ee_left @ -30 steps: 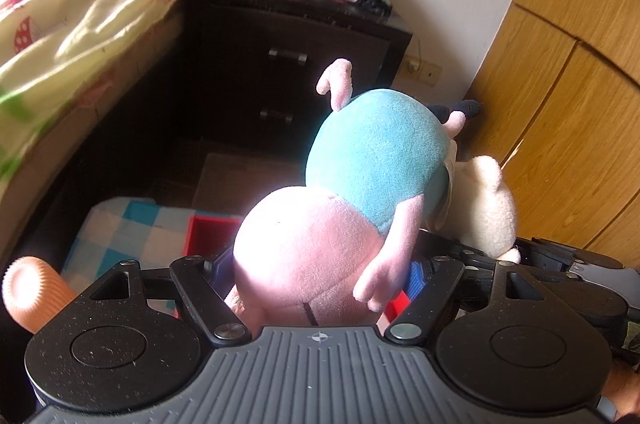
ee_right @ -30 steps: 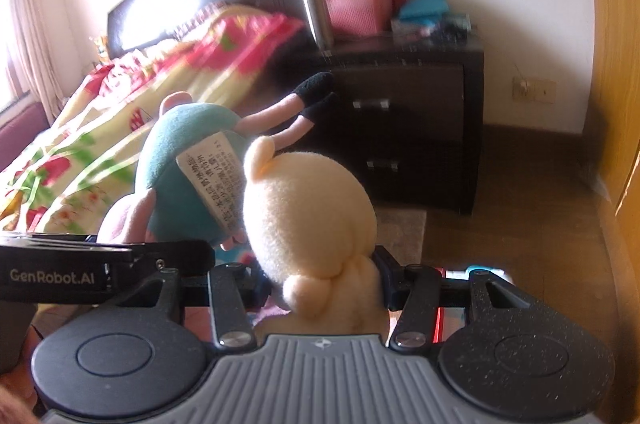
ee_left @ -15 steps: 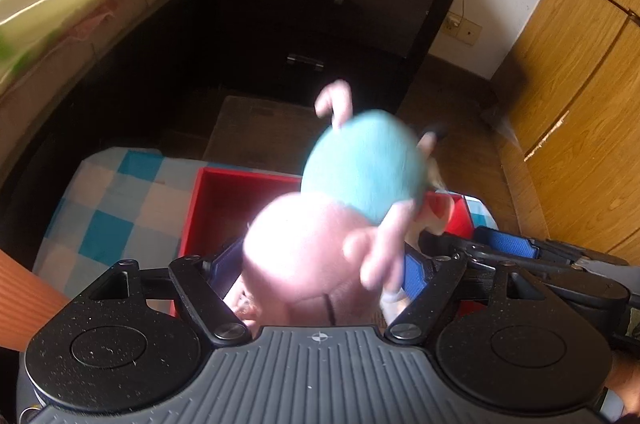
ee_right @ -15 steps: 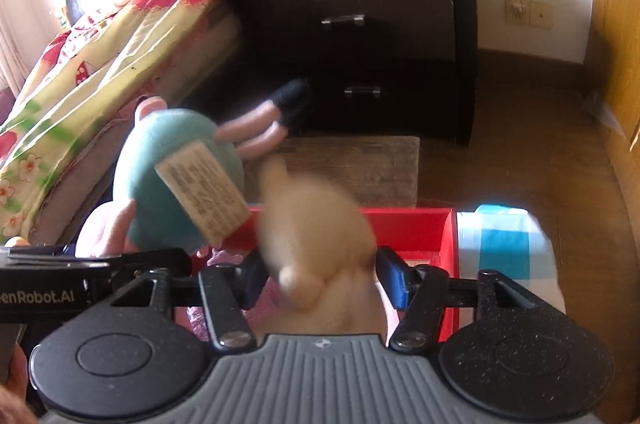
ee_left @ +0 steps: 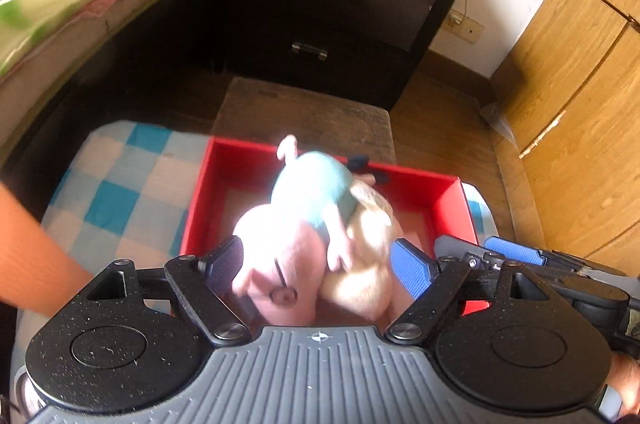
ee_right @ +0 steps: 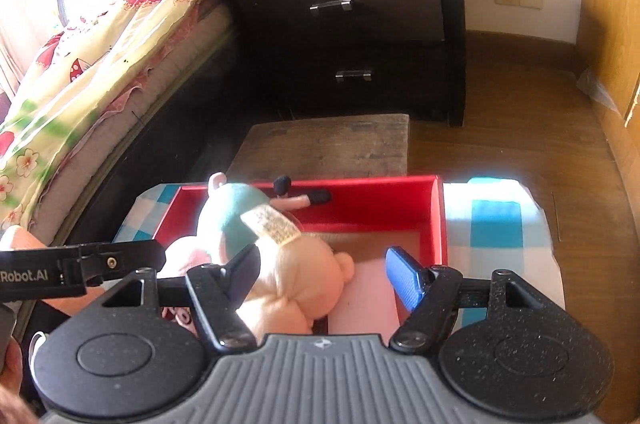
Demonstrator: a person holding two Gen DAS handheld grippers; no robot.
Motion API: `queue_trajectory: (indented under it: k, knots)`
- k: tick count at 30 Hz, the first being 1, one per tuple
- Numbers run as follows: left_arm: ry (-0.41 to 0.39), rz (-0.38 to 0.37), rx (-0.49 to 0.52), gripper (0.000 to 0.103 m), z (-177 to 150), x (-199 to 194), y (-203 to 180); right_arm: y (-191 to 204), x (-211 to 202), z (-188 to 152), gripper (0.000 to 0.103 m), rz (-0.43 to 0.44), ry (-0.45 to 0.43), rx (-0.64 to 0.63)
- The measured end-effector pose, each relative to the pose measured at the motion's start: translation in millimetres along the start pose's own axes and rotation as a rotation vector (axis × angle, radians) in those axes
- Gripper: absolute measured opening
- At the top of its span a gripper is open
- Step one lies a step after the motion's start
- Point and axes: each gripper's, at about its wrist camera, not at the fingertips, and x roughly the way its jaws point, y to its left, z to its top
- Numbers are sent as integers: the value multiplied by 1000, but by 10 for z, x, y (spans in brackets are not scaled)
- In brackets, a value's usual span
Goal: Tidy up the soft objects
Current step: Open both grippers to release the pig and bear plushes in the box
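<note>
Now both tongs, left [ee_left: 316,270] and right [ee_right: 322,274], have dropped from bed height and are spreading, leaving pig [ee_left: 288,248] and cream plush [ee_right: 298,284] unpinched in the red box [ee_right: 436,224]; placement looks nearly done.

Pig plush [ee_left: 304,224] motion-blurred; cream plush [ee_right: 296,284] partly hidden behind it; red box [ee_left: 448,200] floor mostly covered.

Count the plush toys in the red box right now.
2, both in the red box: a pink pig plush in a teal dress at its left, and a cream plush right beside it. Others may be hidden underneath.
</note>
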Motion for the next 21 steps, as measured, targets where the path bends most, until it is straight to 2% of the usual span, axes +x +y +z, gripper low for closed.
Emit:
queue_trajectory:
  k: [5, 11, 21]
  knots:
    - [23, -10, 42, 80, -268, -120, -14, -43, -179, -202, 52, 18, 19, 14]
    - [48, -30, 28, 80, -493, -268, 2, -85, -416, -400, 52, 44, 25, 40]
    - [-95, -90, -1, 80, -330, -1076, 23, -116, -1097, -252, 53, 73, -127, 100]
